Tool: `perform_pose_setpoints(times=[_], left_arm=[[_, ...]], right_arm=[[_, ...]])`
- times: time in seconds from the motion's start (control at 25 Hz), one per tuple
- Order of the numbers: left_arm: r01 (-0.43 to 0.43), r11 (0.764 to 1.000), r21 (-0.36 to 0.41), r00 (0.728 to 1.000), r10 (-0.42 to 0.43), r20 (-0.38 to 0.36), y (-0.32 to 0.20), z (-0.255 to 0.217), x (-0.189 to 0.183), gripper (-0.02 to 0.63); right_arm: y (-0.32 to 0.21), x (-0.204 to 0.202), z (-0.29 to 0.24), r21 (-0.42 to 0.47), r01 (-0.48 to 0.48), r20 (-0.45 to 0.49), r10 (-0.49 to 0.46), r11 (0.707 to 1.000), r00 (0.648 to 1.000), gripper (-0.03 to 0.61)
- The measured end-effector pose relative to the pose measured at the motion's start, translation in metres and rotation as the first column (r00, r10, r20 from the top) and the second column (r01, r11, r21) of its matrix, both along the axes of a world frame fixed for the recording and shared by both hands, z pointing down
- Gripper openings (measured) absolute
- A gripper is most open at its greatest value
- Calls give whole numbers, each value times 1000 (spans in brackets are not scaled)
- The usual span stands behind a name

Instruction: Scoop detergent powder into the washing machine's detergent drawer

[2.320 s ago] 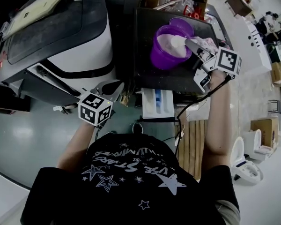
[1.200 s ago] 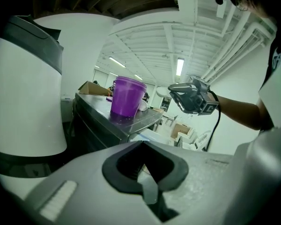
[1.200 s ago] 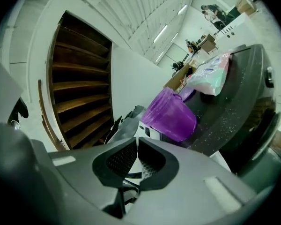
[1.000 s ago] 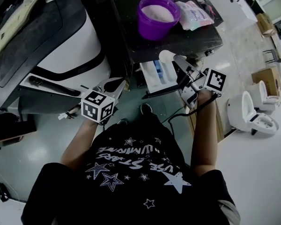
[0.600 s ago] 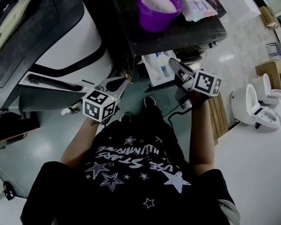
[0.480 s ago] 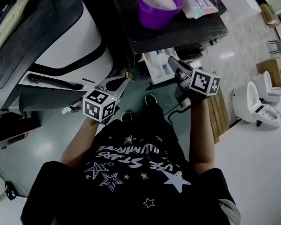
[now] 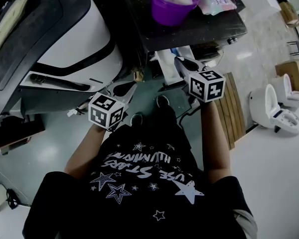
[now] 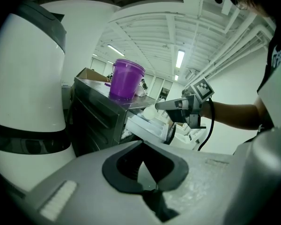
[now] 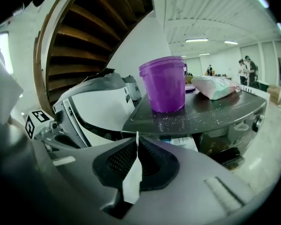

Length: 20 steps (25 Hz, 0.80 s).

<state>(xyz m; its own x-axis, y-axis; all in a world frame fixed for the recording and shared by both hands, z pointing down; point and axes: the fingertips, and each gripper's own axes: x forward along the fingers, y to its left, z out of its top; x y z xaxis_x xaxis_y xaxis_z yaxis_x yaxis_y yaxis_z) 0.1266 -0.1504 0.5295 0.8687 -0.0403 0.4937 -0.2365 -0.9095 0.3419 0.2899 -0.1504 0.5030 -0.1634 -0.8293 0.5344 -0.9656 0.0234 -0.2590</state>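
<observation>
Right gripper view shows the right hand-held gripper clamped on a scoop's thin white handle, with the purple tub of powder beyond on the dark machine top. Below that top the detergent drawer stands pulled out. The left hand-held gripper is closed and empty.

Workshop hall: washing machine, loose toilets
</observation>
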Motion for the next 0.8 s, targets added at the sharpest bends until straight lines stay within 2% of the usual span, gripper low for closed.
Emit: perform_pose_setpoints(times=[0.2, 0.36, 0.48, 0.64, 0.72, 0.8], left_arm=[[15, 1000, -8, 1000, -15, 1, 0, 2, -5, 0], [20, 1000, -10, 1000, -20, -2, 1, 3, -9, 0], [17, 1000, -9, 1000, -17, -4, 2, 4, -11, 0], [13, 1000, -7, 1000, -13, -5, 4, 4, -16, 0], [11, 1000, -6, 1000, -11, -7, 4, 4, -19, 0], [10, 1000, -5, 1000, -10, -11, 4, 3, -23, 0]], right_arm=[[-2, -8, 10, -51, 82, -176, -90, 995, 980, 35], [-5, -18, 12, -86, 144, -318, -164, 986, 934, 35], [-6, -25, 12, -109, 190, -430, -218, 976, 876, 35], [-5, -31, 14, -142, 232, -560, -272, 962, 783, 35], [-4, -33, 14, -162, 242, -617, -290, 957, 732, 35], [-2, -36, 14, -172, 247, -654, -298, 954, 695, 35]])
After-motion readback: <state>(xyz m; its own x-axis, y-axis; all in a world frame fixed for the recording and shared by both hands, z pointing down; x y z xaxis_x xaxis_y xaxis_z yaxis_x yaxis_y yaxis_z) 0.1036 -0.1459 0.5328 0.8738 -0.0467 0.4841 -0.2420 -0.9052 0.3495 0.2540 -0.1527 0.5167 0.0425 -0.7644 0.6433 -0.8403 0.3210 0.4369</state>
